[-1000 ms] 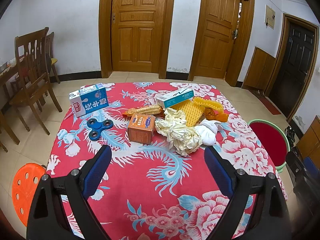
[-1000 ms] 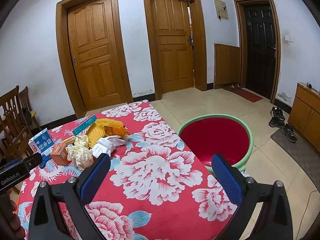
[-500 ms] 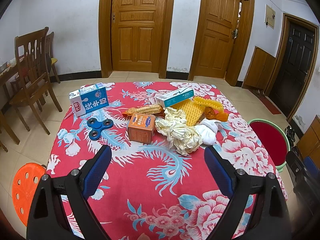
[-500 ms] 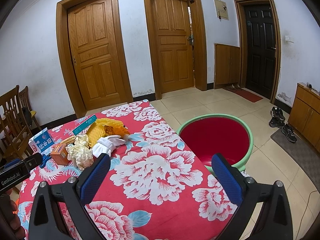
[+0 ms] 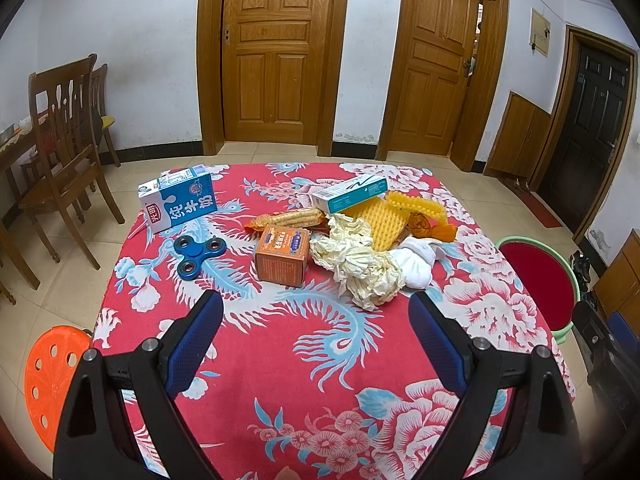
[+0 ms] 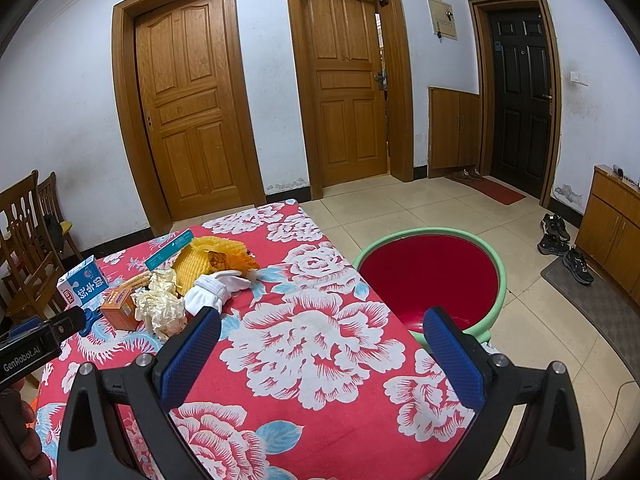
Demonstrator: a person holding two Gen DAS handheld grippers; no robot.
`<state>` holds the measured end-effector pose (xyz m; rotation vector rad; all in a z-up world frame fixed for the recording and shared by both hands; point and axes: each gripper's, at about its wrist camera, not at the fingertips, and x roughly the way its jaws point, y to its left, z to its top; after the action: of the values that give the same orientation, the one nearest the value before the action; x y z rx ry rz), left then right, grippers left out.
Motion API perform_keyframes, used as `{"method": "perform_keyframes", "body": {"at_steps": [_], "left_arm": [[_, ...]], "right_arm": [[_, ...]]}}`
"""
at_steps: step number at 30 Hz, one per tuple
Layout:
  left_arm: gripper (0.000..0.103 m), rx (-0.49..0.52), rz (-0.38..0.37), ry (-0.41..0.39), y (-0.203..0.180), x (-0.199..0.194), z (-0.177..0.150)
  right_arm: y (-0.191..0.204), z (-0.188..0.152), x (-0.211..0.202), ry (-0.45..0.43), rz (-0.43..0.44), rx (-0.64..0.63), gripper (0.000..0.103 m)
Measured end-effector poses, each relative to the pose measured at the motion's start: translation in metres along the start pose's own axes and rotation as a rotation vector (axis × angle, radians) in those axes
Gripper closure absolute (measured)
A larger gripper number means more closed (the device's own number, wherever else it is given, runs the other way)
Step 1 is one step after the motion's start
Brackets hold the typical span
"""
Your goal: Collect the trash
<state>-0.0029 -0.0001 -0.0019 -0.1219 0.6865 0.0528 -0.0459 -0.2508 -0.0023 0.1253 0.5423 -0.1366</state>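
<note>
Above bare tablecloth (image 5: 304,360) near the table's front edge, left claw (image 5: 316,312) and right claw (image 6: 322,330) both spread, empty

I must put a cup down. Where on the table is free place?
Free: the near tablecloth before the orange box, and the side toward the red basin. Crowded: the far middle, around the crumpled paper.

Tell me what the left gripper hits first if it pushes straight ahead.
Likely the crumpled paper or the orange box; the left gripper, jaws open, points between them over bare tablecloth. Depth is unclear.
</note>
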Motion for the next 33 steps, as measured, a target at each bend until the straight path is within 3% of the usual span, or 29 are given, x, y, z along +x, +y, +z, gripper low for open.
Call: {"method": "perform_keyframes", "body": {"at_steps": [33], "left_arm": [[0.009, 0.005, 0.016, 0.024, 0.010, 0.013, -0.005]], "right_arm": [[-0.001, -0.002, 0.005, 0.009, 0.003, 0.009, 0.000]]}}
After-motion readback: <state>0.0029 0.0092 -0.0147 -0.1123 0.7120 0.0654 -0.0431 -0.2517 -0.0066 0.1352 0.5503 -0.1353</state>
